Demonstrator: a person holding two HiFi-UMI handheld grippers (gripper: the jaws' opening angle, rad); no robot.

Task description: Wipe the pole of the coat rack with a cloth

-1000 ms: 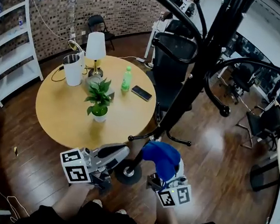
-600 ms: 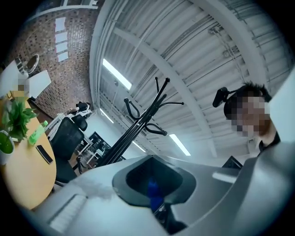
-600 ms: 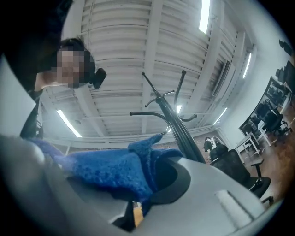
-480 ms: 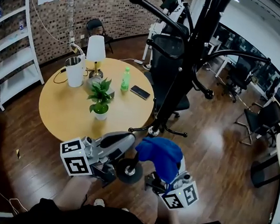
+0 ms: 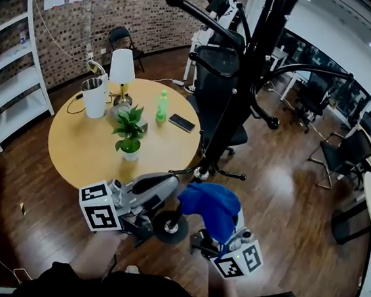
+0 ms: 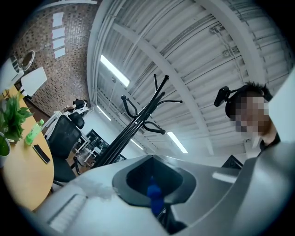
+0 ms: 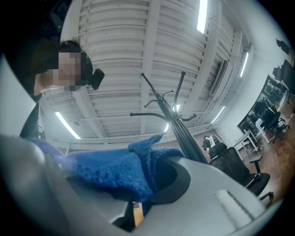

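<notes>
The black coat rack pole (image 5: 232, 110) rises from its round base (image 5: 169, 226) on the wood floor, leaning up to the right in the head view. My left gripper (image 5: 166, 185) is just left of the pole's foot, jaws shut with nothing held. My right gripper (image 5: 218, 215) sits right of the base, shut on a blue cloth (image 5: 206, 199) that drapes over its jaws. In the right gripper view the cloth (image 7: 110, 173) covers the jaws, with the pole (image 7: 180, 131) behind it. The left gripper view shows the pole (image 6: 131, 133) against the ceiling.
A round yellow table (image 5: 87, 147) stands at the left with a potted plant (image 5: 129, 132), a lamp (image 5: 121, 72), a green bottle (image 5: 162, 105), a phone (image 5: 182, 122) and a white kettle (image 5: 95, 97). A black office chair (image 5: 221, 76) is behind the pole. White shelving (image 5: 21, 81) lines the left wall.
The head view has tilted, so the pole looks more upright and farther off. Both grippers stay low beside the base, the cloth still in the right one.
</notes>
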